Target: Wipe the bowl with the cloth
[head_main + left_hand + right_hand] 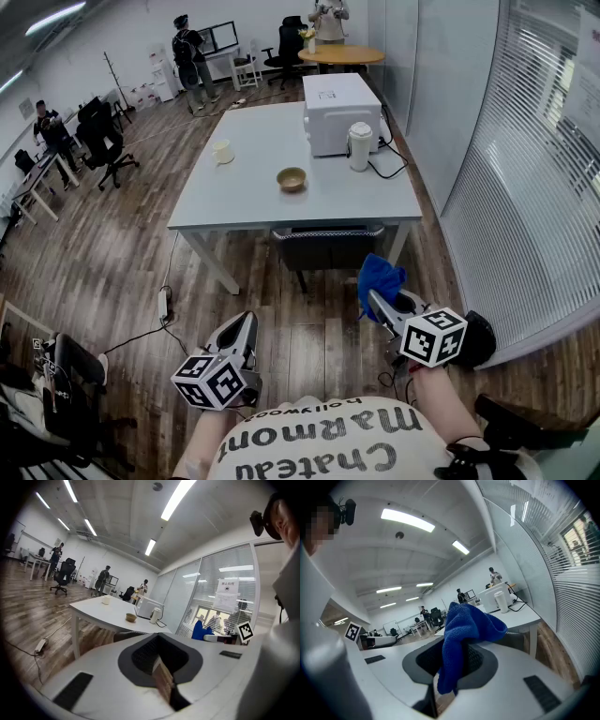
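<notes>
A small tan bowl (292,178) stands on the light grey table (253,202), far ahead of both grippers; in the left gripper view the bowl (131,617) is small and distant. The blue cloth (379,278) hangs bunched from my right gripper (374,300), whose jaws are shut on it. In the right gripper view the cloth (465,627) fills the middle and hides the jaw tips. My left gripper (247,321) is held low over the wooden floor, jaws together with nothing between them, as the left gripper (158,663) also shows in its own view.
On the table are a white cup (223,151), a white box-shaped appliance (339,112) and a white tumbler (360,146) with a cable. A dark chair (326,246) is tucked under the near edge. A glass wall with blinds (530,159) runs along the right. Several people stand at the far end.
</notes>
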A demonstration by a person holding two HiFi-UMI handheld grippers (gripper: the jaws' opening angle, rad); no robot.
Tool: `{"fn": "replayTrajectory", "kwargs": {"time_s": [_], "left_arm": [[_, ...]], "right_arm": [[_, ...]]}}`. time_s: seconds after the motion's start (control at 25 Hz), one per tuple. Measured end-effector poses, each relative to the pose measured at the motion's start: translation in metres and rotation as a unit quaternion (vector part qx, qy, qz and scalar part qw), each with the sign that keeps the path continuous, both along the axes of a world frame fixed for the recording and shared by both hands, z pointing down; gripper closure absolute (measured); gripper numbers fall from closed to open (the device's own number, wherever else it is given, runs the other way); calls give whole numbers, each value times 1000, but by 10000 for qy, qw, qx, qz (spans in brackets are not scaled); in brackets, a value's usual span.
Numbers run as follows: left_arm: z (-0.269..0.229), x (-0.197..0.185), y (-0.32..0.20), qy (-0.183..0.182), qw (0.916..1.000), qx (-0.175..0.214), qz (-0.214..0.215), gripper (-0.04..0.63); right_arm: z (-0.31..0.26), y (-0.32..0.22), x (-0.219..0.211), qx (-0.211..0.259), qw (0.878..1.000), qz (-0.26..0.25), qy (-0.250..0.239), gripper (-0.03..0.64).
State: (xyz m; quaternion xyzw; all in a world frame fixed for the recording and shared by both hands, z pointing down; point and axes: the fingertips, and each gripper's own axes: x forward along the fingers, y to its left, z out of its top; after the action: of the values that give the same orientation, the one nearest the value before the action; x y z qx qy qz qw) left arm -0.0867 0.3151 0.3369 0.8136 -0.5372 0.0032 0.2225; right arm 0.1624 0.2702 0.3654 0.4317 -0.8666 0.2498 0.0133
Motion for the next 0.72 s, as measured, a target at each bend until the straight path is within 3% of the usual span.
{"fn": "replayTrajectory", "kwargs": {"time_s": [0.44,0.72], "left_arm": [[-4,-6,-18,-18,9999,112,-98,572],[-2,-16,-32,-132,9986,474,-180,572]], "right_arm": [[-6,-21,-6,138,9999,-90,-48,549],[13,-43,-9,-155,9978,-192,-608,549]]}}
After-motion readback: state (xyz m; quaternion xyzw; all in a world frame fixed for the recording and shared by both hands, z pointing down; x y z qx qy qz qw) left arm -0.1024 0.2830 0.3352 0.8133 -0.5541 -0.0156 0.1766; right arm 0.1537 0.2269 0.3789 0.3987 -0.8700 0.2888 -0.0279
